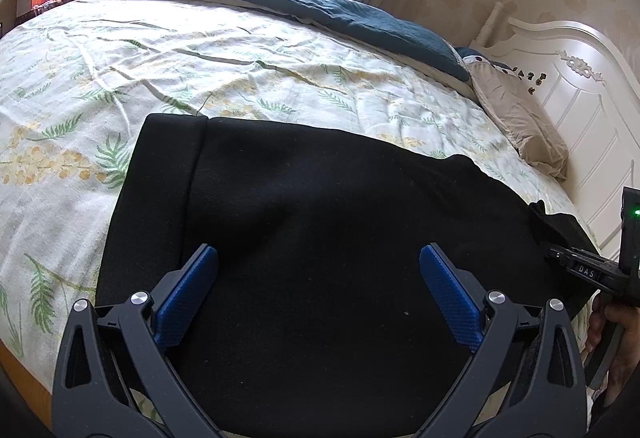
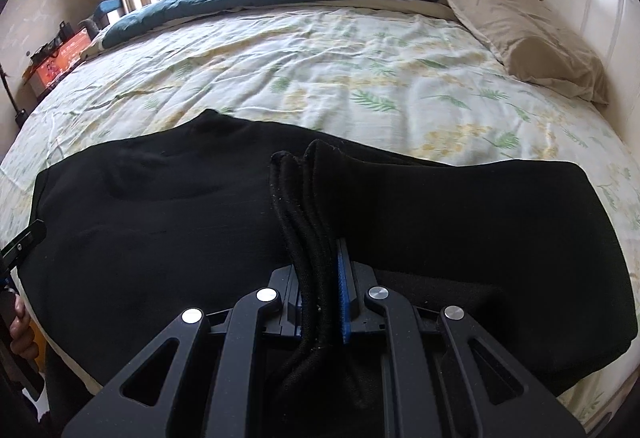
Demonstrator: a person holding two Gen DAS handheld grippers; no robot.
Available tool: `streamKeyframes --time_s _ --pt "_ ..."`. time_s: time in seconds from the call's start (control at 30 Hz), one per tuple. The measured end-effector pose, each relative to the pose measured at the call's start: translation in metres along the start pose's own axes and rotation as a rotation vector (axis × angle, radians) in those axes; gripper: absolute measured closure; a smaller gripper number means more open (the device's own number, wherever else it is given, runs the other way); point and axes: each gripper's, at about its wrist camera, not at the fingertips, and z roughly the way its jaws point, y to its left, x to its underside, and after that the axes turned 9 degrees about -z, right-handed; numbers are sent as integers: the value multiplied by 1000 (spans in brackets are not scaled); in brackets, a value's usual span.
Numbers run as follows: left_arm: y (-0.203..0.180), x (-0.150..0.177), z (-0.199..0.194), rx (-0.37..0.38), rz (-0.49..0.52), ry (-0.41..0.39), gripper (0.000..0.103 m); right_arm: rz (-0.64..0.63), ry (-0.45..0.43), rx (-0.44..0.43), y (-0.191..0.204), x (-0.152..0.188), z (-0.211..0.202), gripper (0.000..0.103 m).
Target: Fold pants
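While the black pants (image 1: 320, 218) are spread flat on the bed (image 1: 200, 50), a thick bunch of their cloth is pinched tight in the right hand-held gripper (image 2: 320, 286), likely for folding over. The left hand-held gripper (image 1: 319, 278) is held wide and empty above them.

The black, soft knit fabric pants (image 1: 320, 198) lie spread mostly flat across the near part of a leaf-printed bed sheet (image 1: 120, 78), with a stitched band at the left end in the left wrist view. In the right wrist view one edge (image 2: 308, 206) is bunched into several thick layers and lifted above the flat part. That raised bundle stands upright in narrow folds.
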Motion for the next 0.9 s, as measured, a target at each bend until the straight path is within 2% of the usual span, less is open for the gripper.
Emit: streamKeyframes --time_s 0.17,0.33,0.63,0.67,0.73,0.77,0.9 --pt "0 1 -1 0 -2 0 3 -1 -11 4 8 1 0 83" --pt "-1 1 -1 0 0 -1 3 24 -35 -31 14 6 -3 68" --pt "-2 2 -1 -4 7 -4 3 52 -93 -95 30 21 -19 51" --pt "-2 2 -1 -7 10 -6 3 54 -106 -117 33 25 -23 50" --pt "-2 2 0 -13 18 -8 3 36 -120 -141 39 29 -27 40" --pt "-3 2 1 -15 23 -9 3 13 -130 -162 43 32 -30 39" --pt "-3 2 1 -15 25 -7 3 64 -151 -348 30 43 -47 39"
